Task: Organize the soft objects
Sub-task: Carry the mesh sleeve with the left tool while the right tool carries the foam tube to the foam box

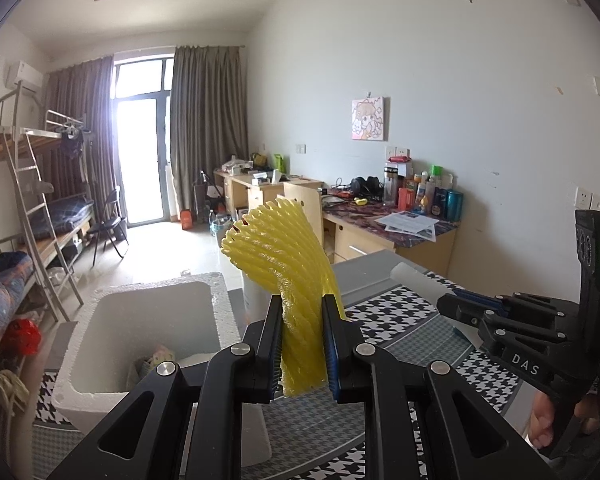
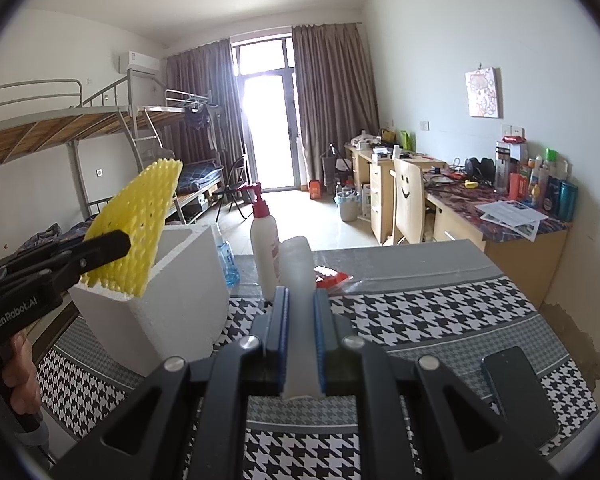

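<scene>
My left gripper (image 1: 301, 344) is shut on a yellow foam net sleeve (image 1: 284, 264) and holds it upright above the near edge of a white foam box (image 1: 84, 320). It also shows in the right wrist view (image 2: 100, 248), with the yellow sleeve (image 2: 140, 216) over the box's (image 2: 172, 296) rim. My right gripper (image 2: 301, 340) is shut on a white foam sheet piece (image 2: 298, 272), held above the houndstooth tablecloth (image 2: 440, 320). In the left wrist view the right gripper (image 1: 456, 304) holds that white foam (image 1: 416, 280) at the right.
A white pump bottle (image 2: 265, 240), a blue-liquid bottle (image 2: 227, 258) and a red-and-white packet (image 2: 332, 276) stand behind the box. A dark phone (image 2: 516, 384) lies at the table's right. Some items lie inside the box (image 1: 156, 360).
</scene>
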{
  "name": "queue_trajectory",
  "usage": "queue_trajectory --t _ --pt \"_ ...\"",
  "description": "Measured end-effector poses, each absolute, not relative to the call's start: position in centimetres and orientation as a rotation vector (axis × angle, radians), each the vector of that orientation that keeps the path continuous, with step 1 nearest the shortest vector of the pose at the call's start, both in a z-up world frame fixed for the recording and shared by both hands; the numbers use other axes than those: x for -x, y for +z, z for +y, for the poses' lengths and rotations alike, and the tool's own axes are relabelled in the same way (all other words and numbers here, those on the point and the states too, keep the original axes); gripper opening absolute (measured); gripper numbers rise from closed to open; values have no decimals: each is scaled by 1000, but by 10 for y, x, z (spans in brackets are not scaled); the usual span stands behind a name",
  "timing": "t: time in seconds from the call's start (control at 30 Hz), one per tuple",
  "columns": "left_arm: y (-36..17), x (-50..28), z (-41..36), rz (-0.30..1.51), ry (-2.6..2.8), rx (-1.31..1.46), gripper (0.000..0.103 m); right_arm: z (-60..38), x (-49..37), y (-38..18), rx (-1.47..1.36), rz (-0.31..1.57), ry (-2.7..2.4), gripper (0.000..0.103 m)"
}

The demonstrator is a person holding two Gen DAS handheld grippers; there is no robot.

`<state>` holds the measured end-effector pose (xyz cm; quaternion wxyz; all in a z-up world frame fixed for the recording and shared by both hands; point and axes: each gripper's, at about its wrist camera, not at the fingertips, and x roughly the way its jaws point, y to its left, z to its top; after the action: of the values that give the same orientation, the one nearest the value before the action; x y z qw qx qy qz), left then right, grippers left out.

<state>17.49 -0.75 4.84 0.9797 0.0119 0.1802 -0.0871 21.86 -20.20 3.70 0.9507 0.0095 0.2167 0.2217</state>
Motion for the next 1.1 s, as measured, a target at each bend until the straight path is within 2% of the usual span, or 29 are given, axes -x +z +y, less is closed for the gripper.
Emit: queue_trajectory --t 1.1 --pt "50 -198 44 380 28 4 19 -133 -238 62 41 422 610 15"
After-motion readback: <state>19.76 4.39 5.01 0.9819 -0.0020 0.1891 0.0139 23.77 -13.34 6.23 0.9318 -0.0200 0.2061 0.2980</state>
